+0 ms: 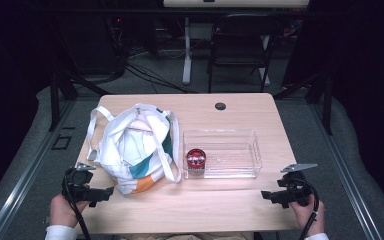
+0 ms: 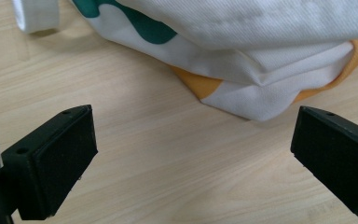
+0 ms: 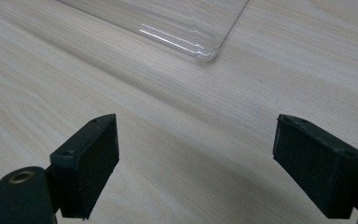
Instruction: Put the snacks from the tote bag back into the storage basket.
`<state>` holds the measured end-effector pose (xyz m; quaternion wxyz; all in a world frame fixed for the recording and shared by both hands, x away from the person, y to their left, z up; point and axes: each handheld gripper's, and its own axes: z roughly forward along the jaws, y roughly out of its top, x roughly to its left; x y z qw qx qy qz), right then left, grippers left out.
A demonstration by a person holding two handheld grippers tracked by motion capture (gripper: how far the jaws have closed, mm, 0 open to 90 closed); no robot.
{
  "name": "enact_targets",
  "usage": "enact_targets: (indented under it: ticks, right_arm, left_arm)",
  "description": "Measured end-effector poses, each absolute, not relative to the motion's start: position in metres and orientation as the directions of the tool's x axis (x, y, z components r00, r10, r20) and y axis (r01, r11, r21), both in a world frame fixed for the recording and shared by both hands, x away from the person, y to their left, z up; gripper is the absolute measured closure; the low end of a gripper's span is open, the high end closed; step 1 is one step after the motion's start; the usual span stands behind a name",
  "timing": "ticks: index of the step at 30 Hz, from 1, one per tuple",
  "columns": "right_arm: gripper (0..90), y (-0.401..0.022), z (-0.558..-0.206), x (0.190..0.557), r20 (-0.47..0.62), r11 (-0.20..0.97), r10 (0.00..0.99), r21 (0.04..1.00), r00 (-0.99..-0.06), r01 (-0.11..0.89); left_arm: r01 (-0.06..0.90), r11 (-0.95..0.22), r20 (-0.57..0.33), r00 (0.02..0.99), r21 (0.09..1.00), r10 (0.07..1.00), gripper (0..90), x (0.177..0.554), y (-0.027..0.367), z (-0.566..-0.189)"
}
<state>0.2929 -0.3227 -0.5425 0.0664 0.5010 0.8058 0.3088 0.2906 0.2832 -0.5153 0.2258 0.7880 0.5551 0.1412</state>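
Both grippers, left gripper (image 1: 107, 190) and right gripper (image 1: 266, 195), sit jaws apart, empty. We note the tote bag (image 1: 132, 147) at 12 o'clock of the left: soft, light, floppy; we advise gripping a strap (image 1: 171, 165).

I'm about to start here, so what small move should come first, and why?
Probably ease the left gripper forward onto the bag. Its jaws stand open with the bag's corner just ahead, while the right gripper waits open near the clear tray.
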Motion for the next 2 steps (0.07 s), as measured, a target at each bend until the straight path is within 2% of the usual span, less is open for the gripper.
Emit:
enact_targets:
  ticks: [2]
  right_arm:
    - [14.1,-0.3226,-0.5430,0.2930,0.202,0.301,0.851,0.568,-0.484,0.766]
  left_arm:
    - [0.813,-0.291,-0.025,0.351,0.503,0.936,0.4,0.2910,0.2818,-0.5170]
